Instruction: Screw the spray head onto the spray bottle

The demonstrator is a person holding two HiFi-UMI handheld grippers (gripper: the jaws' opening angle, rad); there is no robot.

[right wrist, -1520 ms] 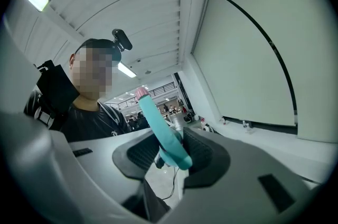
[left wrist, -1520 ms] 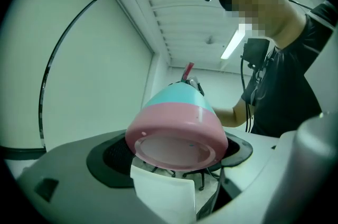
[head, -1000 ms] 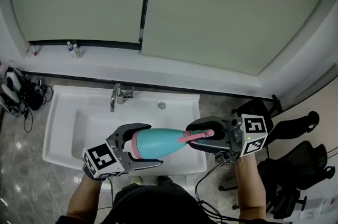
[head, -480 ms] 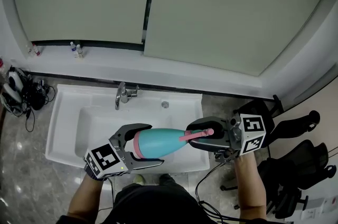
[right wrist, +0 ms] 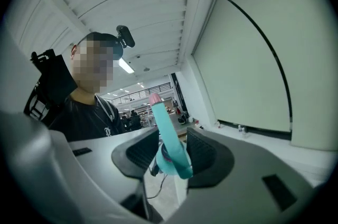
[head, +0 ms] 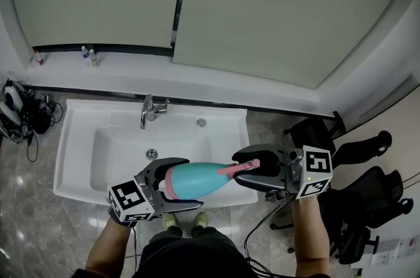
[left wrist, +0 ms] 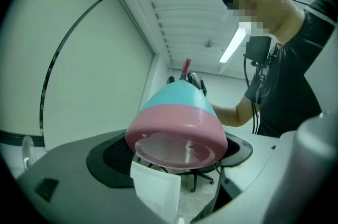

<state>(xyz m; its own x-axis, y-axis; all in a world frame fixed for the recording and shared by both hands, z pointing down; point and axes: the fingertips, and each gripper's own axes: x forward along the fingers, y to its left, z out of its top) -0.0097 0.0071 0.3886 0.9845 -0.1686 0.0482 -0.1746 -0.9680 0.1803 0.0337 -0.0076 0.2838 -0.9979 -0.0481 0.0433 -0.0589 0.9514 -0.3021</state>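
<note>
Teal-and-pink spray bottle (head: 197, 179) lies level at the lower middle of the head view, above the front rim of the white sink (head: 72, 165), its pink base clamped in the left hand-held gripper (head: 190, 183) and its spray head (head: 246, 166) pinched by the right hand-held gripper (head: 239, 169).

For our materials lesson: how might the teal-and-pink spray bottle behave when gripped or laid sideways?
Probably stiff: the spray bottle holds its shape in the left gripper. Its smooth tapered body could slip forward, or roll in a curve.
</note>
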